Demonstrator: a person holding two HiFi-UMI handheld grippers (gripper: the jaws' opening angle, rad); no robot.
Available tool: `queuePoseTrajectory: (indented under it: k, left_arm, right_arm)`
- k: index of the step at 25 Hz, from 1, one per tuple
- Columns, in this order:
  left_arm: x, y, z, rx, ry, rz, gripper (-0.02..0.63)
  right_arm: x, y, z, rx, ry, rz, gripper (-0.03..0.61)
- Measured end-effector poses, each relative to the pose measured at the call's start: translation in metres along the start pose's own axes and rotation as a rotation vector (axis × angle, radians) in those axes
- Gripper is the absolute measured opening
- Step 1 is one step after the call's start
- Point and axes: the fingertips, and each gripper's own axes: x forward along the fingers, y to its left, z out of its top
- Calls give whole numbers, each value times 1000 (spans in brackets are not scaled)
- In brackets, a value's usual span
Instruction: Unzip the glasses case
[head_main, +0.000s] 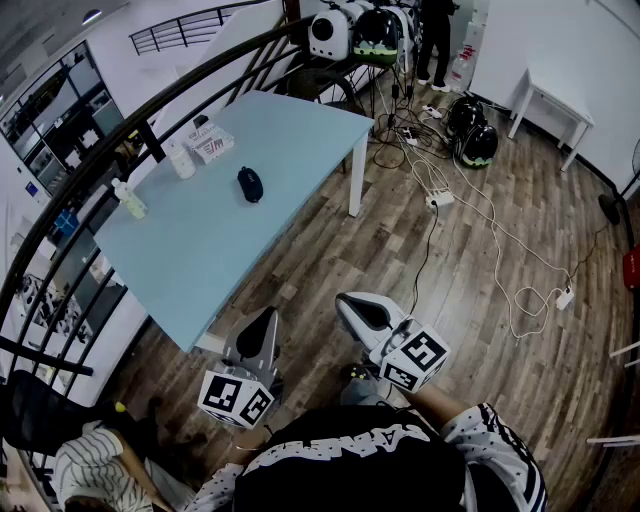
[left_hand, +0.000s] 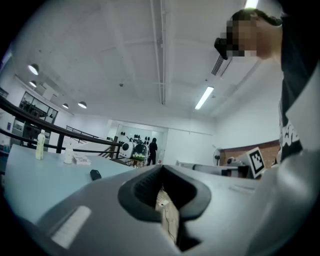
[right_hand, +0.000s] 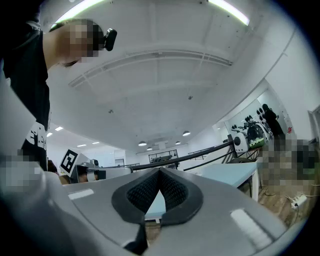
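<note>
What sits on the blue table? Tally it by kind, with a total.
Bottles: 2
Glasses case: 1
Packet: 1
Total: 4

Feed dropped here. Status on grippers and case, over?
Left gripper, right gripper shut, empty, short of table. Glasses case lies there untouched. Bottles stand apart from it.

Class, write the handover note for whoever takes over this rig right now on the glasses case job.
Left gripper: shut, empty, held near the body.
Right gripper: shut, empty, beside it.
Glasses case: lying on the light-blue table, well away from both grippers; zip too small to read.
Done: nothing yet.
Left: reach the case, steady it, pull the zip open.
</note>
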Motion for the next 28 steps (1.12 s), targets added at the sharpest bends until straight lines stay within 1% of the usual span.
queuePoseTrajectory:
  k: [4,7,12,16,20,24,28]
  left_arm:
    - [8,-5,-9,-22,1,-4,0]
    - [16,-3,-14,-30,14,12,0]
    - [25,8,-9,-17,26,105,0]
    - [45,12,1,-9,32,145,0]
    - [62,33,2,7,16,218,0]
    - [85,39,2,30,8,250,0]
    - [93,43,-5,32,22,348,0]
  right_arm:
    - [-7,-10,-4,-3,23,-7,0]
    - [-3,-24,-5,11,30,-3,0]
    - [10,-50,1,69,-7,49,0]
    - [21,-73,10,118,-19,104,0]
    - [50,-91,5,123,-18,191,0]
    - [62,-119,3,141,-21,222,-2]
    - [76,-140,-5,174,8,285,-2]
